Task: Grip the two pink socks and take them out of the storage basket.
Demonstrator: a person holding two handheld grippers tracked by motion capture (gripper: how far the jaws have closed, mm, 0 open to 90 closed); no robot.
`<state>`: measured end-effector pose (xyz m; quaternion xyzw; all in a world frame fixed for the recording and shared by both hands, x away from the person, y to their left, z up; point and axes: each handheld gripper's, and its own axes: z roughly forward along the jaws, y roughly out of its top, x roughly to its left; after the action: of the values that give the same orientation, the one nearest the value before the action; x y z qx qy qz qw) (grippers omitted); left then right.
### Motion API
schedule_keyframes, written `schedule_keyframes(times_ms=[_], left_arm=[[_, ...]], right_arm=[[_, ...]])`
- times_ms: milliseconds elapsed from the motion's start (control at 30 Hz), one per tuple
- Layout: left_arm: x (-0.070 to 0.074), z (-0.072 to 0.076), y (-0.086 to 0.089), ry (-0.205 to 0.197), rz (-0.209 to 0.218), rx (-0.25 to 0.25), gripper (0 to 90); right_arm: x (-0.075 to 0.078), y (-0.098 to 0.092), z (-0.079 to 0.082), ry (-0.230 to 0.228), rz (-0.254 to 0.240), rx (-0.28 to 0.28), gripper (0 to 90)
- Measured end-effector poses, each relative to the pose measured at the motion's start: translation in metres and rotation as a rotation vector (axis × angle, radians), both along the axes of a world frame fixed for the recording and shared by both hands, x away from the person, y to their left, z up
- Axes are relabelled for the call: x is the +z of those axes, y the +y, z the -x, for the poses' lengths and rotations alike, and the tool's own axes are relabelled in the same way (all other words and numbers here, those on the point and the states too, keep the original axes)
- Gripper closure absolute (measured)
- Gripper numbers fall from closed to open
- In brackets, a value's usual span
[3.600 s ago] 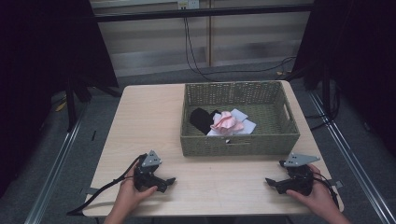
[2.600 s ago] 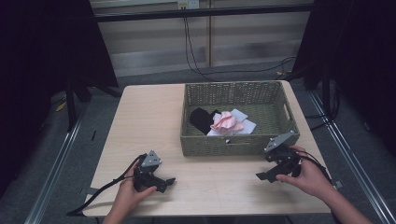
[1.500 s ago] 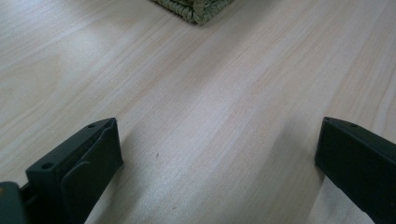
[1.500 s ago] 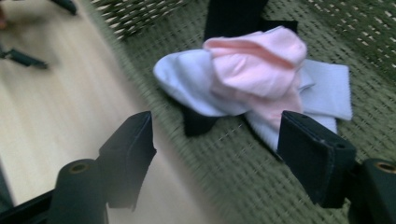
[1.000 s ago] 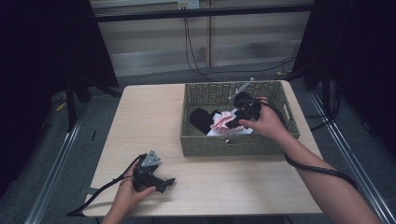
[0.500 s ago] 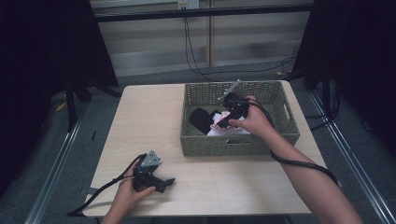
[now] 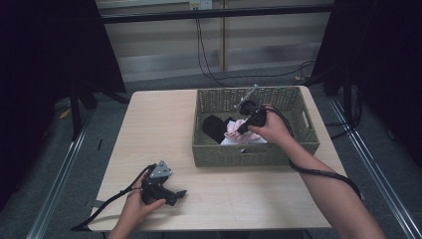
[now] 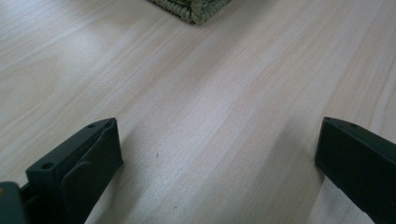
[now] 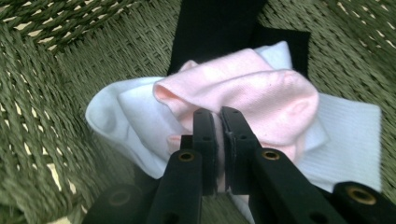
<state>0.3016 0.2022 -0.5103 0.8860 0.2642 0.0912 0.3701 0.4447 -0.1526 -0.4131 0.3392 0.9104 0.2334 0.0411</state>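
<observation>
My right gripper [image 9: 217, 122] reaches forward on an outstretched arm, its jaws pinched nearly together on a fold of pink sock [image 9: 252, 88]. My left gripper [image 7: 160, 185] rests low on the table [image 7: 159, 124], jaws spread wide.

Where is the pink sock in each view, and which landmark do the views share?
High view: pink sock lies mid-basket, beside the right gripper.
Left gripper view: not in it.
Right gripper view: sock at centre, pinched between the jaws.
Shared landmark: the woven basket.
</observation>
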Motion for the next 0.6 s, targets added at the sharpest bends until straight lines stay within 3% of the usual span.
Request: schedule_keyframes(times_ms=[300, 600], left_arm=[[0.000, 0.000, 0.000, -0.004, 0.000, -0.002, 0.0], [0.000, 0.000, 0.000, 0.002, -0.005, -0.004, 0.0]], right_arm=[[0.024, -0.016, -0.002, 0.038, -0.041, -0.027, 86.0], [0.048, -0.031, 0.002, 0.030, -0.075, -0.020, 86.0]])
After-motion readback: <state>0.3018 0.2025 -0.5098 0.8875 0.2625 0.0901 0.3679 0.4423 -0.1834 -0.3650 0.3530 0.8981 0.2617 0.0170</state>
